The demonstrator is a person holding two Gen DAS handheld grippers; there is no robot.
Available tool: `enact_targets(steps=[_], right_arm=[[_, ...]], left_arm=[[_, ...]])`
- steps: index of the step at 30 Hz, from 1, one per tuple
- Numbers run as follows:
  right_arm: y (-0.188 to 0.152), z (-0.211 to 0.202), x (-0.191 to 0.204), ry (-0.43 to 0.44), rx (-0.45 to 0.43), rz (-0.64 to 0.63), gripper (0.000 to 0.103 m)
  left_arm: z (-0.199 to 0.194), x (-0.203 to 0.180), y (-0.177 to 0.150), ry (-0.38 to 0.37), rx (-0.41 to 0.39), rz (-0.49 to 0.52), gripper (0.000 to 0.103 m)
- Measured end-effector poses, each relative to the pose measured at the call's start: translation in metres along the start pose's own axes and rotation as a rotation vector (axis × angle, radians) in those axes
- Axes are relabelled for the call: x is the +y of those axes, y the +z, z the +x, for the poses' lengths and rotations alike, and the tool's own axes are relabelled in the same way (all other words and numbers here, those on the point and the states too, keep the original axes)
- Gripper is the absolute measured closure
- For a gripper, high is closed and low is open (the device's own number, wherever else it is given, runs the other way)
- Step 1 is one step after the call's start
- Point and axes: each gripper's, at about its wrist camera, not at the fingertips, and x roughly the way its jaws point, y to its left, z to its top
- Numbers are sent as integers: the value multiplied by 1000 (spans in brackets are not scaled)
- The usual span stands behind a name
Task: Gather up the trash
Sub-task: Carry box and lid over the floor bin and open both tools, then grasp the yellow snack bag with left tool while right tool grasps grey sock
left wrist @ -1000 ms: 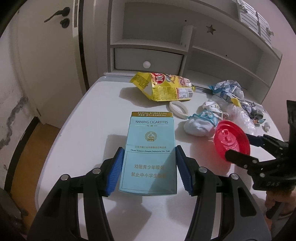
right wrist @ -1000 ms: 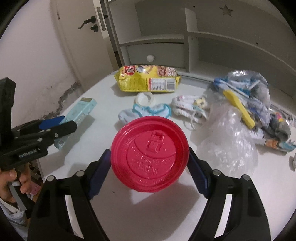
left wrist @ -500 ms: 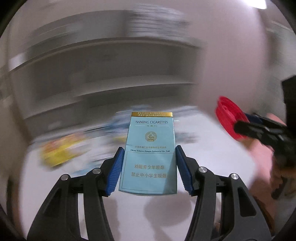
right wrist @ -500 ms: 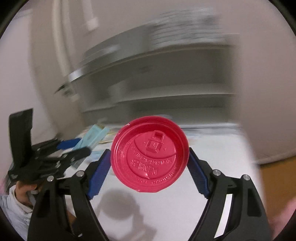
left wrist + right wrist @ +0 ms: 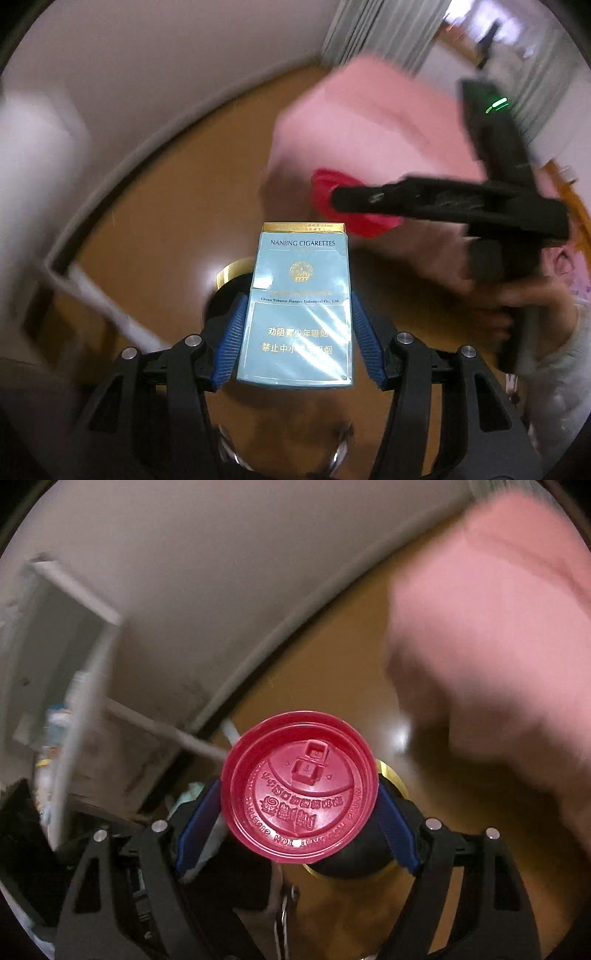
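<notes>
Above the wooden floor (image 5: 155, 229) now, no longer the desk: both loaded claws.

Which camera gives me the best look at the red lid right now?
The right wrist view: the red lid faces the camera whole, its raised lettering readable, clamped in the right gripper. In the left wrist view the lid is only a blurred red sliver, seen edge-on and partly hidden behind the gripper's black finger.

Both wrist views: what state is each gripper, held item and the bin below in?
left gripper: shut on cigarette pack
cigarette pack: closed, held over the bin
right gripper: shut on red lid
red lid: gripped by its edges
bin: open, gold rim, mostly hidden
</notes>
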Motion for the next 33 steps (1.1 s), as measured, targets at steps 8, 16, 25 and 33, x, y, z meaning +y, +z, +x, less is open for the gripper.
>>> enact_targets(steps=[8,16,25,33], right_arm=[[-36,109,-56,50,187,169,25],[-16,111,-62,56,182,203,10],[0,-1,-16,-94,-109,81,8],[13,-69,128,-136,-383,-281,7]], left_arm=[[91,41,-17,48,210,-83,49],[93,19,-15,121,153,-24,12],[-35,-45,-11,181,-220,271,11],[-242,35,-26,424,-532,156,7]])
